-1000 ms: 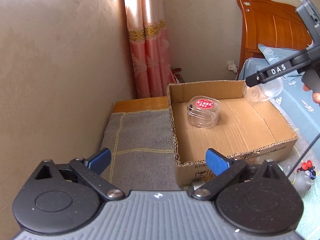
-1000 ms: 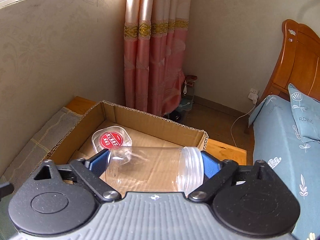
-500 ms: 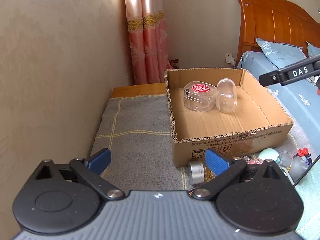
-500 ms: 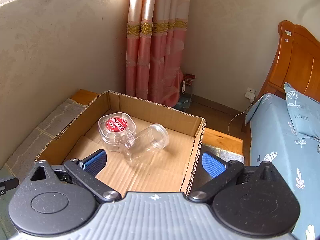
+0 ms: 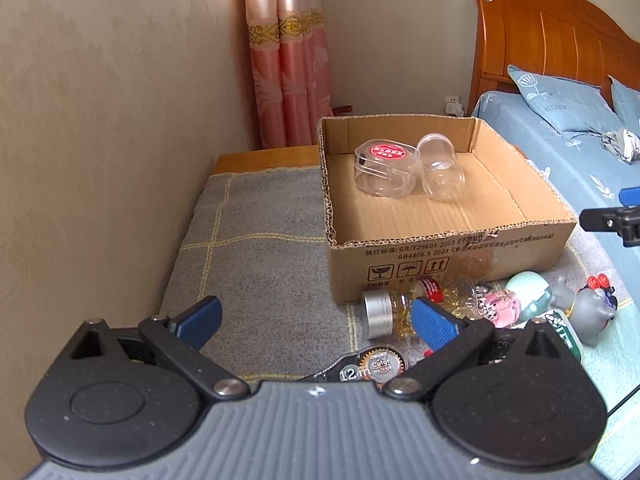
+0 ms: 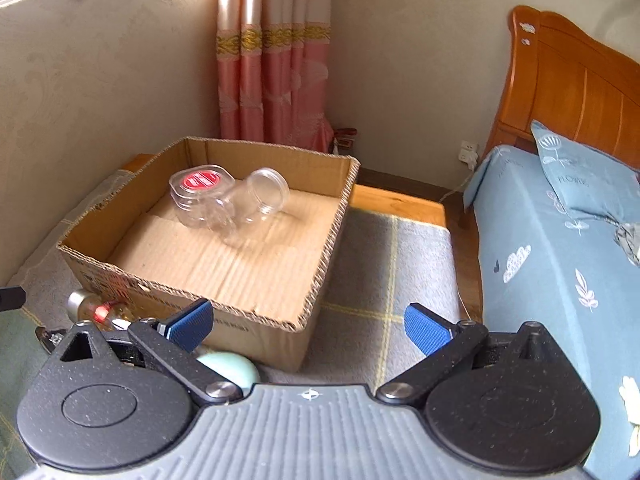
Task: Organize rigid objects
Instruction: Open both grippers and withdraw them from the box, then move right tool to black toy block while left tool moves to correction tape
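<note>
1. Left wrist view: the left hand-held gripper (image 5: 316, 316) hangs low over a grey blanket (image 5: 256, 248), its blue pads spread wide with nothing between them. Ahead sits an open cardboard box (image 5: 440, 248). Inside it, toward the far side, a clear lidded container with a red label (image 5: 384, 168) stands upright, and a clear plastic jar (image 5: 440, 168) lies tipped on its side, touching it. They are likely grouped in the box because that is where the sorted items go.

2. Same view, near side: unsorted items lie on the blanket just in front of the box wall. They include a bottle with a silver cap (image 5: 396, 312) on its side, a pink toy (image 5: 500, 304), a mint-green rounded object (image 5: 528, 288), a grey figurine (image 5: 588, 304) and a round tin printed "Color" (image 5: 380, 364). The bottle sits closest to this gripper's right pad, so it looks like a probable next pick. At the right edge, the tip of the right hand-held gripper (image 5: 616, 220) pokes into view beside the box.

3. Right wrist view: the right hand-held gripper (image 6: 308, 328) is also spread and empty, hovering at the near right corner of the box (image 6: 320, 280). This angle shows the jar's (image 6: 256, 200) open mouth pointing away, which the left view hides. It shows the bed (image 6: 552, 248) to the right, but only the bottle's cap (image 6: 80, 300) and the mint-green object (image 6: 228, 364) from the pile.
</note>
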Demonstrator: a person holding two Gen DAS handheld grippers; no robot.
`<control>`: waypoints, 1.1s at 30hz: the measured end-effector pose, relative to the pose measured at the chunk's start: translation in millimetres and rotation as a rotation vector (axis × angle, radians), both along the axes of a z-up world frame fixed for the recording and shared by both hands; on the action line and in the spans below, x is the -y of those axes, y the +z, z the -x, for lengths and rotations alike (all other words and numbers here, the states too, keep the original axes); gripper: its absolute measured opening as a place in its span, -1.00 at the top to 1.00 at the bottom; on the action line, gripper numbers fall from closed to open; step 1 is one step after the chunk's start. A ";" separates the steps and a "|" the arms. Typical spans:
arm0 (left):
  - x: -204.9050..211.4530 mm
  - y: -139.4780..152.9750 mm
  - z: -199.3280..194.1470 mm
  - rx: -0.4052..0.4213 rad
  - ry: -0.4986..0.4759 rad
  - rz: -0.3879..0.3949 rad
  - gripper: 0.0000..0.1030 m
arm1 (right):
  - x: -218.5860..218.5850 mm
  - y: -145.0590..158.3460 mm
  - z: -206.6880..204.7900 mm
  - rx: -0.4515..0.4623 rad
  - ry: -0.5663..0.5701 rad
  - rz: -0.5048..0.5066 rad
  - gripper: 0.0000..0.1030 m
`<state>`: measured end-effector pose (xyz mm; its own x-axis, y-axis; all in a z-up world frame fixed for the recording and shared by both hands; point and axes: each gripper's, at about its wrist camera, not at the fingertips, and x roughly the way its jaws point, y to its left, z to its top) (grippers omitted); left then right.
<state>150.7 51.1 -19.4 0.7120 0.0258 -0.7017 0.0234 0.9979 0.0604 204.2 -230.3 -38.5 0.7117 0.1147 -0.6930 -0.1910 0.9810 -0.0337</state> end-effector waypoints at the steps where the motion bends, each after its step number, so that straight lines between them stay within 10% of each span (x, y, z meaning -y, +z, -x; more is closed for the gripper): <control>1: 1.0 -1.3 0.3 -0.004 -0.002 0.000 -0.95 | 6.3 -4.9 3.1 -0.007 -0.023 -0.003 -1.00; 11: 4.4 -11.3 0.9 -0.037 -0.003 0.000 -0.95 | 41.8 -51.4 43.0 -0.068 -0.160 0.000 -1.00; 33: 7.9 -21.8 -2.1 -0.071 0.001 -0.013 -0.95 | 41.0 -84.0 57.6 -0.089 -0.074 0.081 -1.00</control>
